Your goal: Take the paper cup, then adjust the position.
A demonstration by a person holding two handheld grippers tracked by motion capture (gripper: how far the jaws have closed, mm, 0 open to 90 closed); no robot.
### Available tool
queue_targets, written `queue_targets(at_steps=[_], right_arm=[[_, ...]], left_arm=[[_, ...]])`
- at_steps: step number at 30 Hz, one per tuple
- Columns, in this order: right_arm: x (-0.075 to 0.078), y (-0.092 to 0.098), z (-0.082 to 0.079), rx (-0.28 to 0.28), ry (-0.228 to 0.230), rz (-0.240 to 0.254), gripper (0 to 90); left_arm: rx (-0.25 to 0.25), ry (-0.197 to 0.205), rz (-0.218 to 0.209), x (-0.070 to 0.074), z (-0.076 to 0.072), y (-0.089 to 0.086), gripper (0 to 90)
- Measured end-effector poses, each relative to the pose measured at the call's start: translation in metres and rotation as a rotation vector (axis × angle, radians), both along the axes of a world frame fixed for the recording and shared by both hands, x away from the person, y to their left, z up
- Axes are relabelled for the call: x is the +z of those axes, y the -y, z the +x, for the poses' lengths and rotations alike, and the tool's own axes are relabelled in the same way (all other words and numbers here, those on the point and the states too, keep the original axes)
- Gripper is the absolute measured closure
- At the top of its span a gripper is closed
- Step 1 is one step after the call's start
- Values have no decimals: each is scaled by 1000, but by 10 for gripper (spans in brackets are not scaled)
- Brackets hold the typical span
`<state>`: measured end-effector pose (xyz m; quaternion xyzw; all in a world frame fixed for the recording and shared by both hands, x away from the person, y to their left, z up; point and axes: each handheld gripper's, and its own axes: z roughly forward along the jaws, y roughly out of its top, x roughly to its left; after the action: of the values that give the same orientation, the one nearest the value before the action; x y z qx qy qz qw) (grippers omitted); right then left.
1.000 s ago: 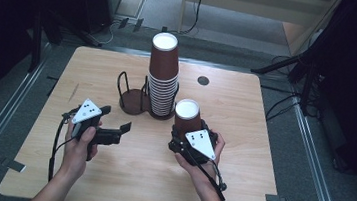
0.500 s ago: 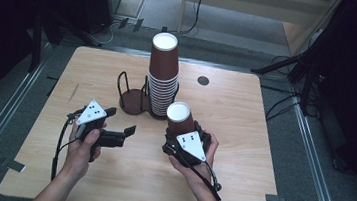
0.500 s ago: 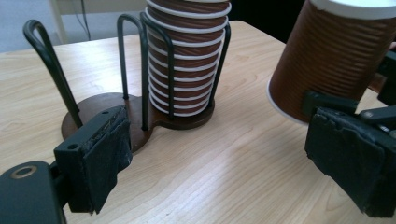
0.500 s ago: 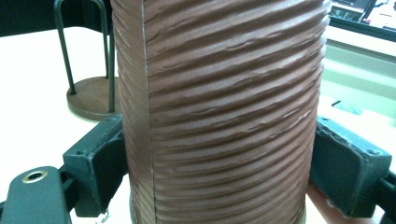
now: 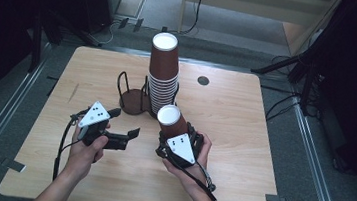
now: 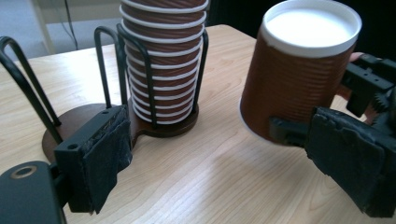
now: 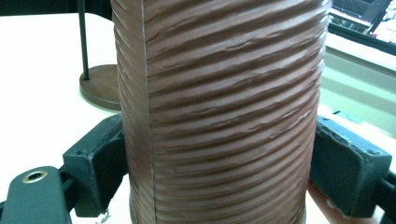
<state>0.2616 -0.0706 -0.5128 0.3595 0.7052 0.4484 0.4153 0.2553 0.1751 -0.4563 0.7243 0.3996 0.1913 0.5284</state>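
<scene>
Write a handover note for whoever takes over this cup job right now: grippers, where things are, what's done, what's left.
Right gripper: shut on one upside-down brown cup, gripped around its ribbed wall, lifted off the table in front of the rack.
Left gripper: open, empty, jaws pointing toward the held cup.
Cup stack: upside down in the right bay of the wire rack; the left bay is empty.
Done: one cup is apart from the stack and in the grip.
Left: probably setting this cup down or passing it to the left gripper, then handling the rest of the stack; its destination can't be told.
</scene>
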Motion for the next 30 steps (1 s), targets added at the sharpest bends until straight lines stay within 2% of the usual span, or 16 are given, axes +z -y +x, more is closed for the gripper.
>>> queue_targets(at_steps=[8,9,22,30], right_arm=[[-5,-7,-3,12,22,-60,124],[-6,-10,-4,22,37,-85,123],[-9,-17,-9,57,87,-156,123],[-11,-21,-15,88,133,-211,123]], left_arm=[[-34,9,0,4,-2,3,78],[-42,8,-4,4,-2,4,78],[-68,-1,32,4,-3,12,84],[-140,-16,45,4,-5,21,86]])
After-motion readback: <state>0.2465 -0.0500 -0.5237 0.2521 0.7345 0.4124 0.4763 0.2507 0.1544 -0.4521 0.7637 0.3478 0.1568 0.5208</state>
